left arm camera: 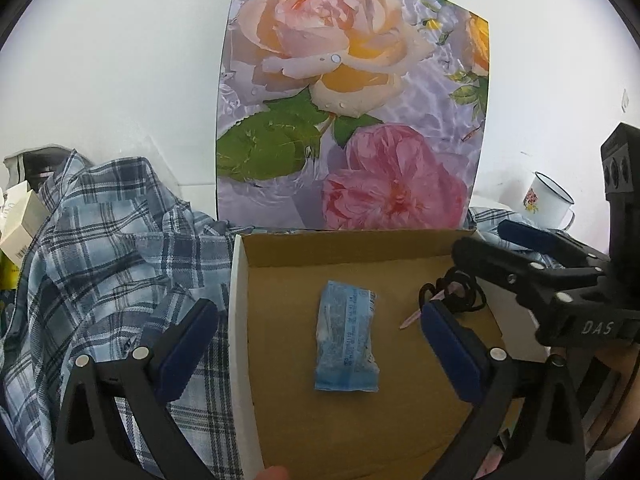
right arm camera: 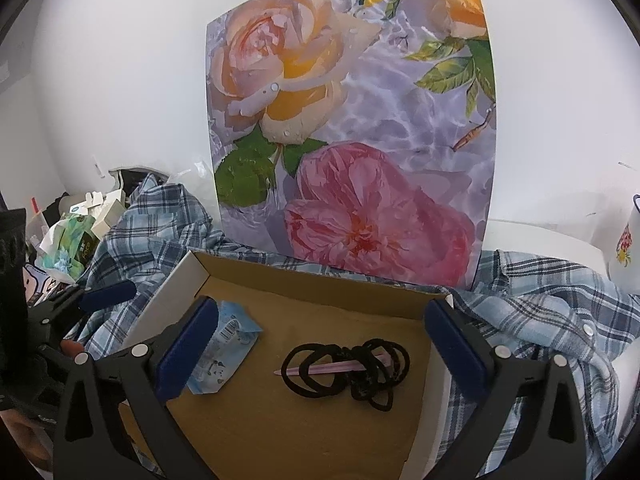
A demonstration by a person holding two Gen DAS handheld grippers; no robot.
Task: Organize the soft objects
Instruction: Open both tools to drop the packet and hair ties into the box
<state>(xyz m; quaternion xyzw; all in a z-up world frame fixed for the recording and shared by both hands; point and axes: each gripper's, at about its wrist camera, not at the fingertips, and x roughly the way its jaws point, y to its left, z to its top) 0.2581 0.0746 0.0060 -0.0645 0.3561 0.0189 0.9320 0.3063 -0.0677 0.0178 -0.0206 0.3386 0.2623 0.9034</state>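
Note:
An open cardboard box [left arm camera: 239, 320] [right arm camera: 176, 284] lies on a blue plaid shirt [left arm camera: 112, 260] [right arm camera: 540, 304]. On the box floor rests a blue plastic packet [left arm camera: 346, 340] [right arm camera: 232, 344]. Beside it sits a tangle of black hair ties [right arm camera: 352, 372] [left arm camera: 460, 292] over a thin pink stick [right arm camera: 320, 368] [left arm camera: 410, 322]. My left gripper [left arm camera: 320, 348] hangs open above the packet, its pads well clear of it. My right gripper [right arm camera: 322, 344] [left arm camera: 492, 248] stands open over the hair ties with nothing held.
A rose-print panel [left arm camera: 352, 100] [right arm camera: 352, 140] stands upright against the white wall behind the box. A white enamel mug [left arm camera: 546, 200] [right arm camera: 624, 248] stands at the right. Small cartons and wrappers [right arm camera: 72, 236] [left arm camera: 20, 220] are piled at the left.

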